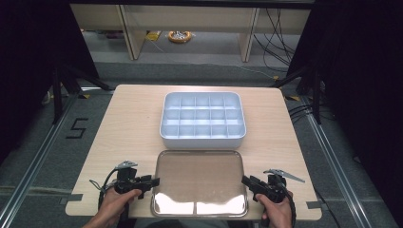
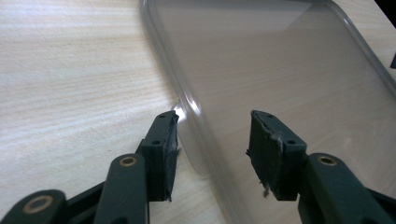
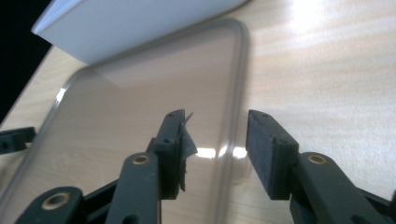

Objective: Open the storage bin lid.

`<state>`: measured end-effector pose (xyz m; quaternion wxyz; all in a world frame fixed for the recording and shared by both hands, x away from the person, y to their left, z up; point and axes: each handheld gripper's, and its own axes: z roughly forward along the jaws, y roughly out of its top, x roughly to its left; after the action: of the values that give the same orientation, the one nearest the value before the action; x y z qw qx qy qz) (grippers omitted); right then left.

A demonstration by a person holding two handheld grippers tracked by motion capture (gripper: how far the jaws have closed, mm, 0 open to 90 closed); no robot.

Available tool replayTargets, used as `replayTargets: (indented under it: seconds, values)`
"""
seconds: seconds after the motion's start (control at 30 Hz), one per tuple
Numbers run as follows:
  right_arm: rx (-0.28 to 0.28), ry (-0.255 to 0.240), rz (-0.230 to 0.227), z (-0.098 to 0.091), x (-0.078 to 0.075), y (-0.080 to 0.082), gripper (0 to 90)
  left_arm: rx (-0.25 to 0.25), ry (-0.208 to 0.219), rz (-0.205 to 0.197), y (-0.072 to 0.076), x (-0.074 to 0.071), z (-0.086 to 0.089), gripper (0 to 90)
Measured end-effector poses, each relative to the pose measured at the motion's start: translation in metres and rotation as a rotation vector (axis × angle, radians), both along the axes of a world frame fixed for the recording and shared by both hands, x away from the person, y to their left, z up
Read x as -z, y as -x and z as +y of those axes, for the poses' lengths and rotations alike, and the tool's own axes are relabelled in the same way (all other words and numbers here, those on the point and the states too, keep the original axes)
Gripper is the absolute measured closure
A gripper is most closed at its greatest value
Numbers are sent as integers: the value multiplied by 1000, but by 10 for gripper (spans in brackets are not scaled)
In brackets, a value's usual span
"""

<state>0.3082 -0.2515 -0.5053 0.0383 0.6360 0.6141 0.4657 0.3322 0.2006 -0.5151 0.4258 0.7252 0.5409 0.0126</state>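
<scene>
Just behind tray (image 1: 199, 183) — compartment box (image 1: 203, 118)

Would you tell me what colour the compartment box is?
The compartment box is pale blue-white, clearest in the high view.

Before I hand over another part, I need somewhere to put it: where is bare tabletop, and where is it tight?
Bare wood lies left of the white compartment box and the clear lid, and again on their right. A narrower strip runs behind the box along the far edge of the table. It is tight at the near edge, where the left gripper and right gripper straddle the lid's side rims, jaws open.
</scene>
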Motion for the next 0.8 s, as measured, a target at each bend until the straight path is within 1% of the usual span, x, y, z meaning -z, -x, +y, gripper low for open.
replayTargets:
  seconds: [0.03,0.07,0.13,0.17,0.2,0.23,0.27,0.3,0.33,0.4,0.43,0.47,0.5,0.53,0.57,0.63,0.67,0.7,0.73,0.77,0.8]
  values:
    - [-6,28,-18,-2,2,-1,584,-1,-1,1,0,0,0,515]
    - [-11,18,-26,-2,3,-2,582,-8,3,2,0,1,0,502]
    - [-18,31,-31,-4,4,-2,580,-10,0,-4,0,0,0,485]
    - [-23,31,-39,-4,5,-3,580,-12,-2,-11,0,0,0,485]
    - [-20,26,-35,-4,4,-2,578,-19,0,-14,0,0,0,484]
    - [-25,28,-51,-3,4,-3,577,-23,-4,-12,0,-1,1,480]
    - [-24,24,-52,-3,4,-3,575,-12,-2,-17,1,-1,1,476]
    - [-15,-1,-29,-1,3,-2,571,-12,2,-20,1,-2,2,469]
    - [-4,11,-29,-2,3,-1,568,-11,1,-20,1,-2,2,464]
    - [-6,14,-32,-2,3,-1,566,-20,15,-17,2,-3,2,456]
    - [-21,12,-41,-4,2,-1,562,-13,18,-15,2,-4,3,446]
    - [-7,-8,-25,-2,1,0,555,-14,20,-14,2,-4,4,434]
    - [-19,19,-42,-4,0,0,546,-19,25,-17,2,-5,4,430]
    - [-22,4,-47,-3,0,0,533,-14,26,-17,2,-5,5,428]
    - [-15,19,-42,-3,0,0,518,-9,25,-17,3,-6,5,420]
    - [-19,19,-51,-5,-2,1,468,-3,35,-15,3,-7,5,398]
    - [-12,0,-39,-3,-3,1,435,5,42,-14,4,-8,5,385]
    - [-30,57,-69,-5,-1,-1,407,6,55,-11,4,-9,5,378]
    - [-22,48,-43,-3,-3,2,390,13,54,-13,4,-9,4,372]
    - [-15,83,-69,-3,-2,1,372,19,49,-19,5,-10,4,365]
    - [-31,97,-83,-3,-2,1,362,21,50,-24,5,-10,3,360]
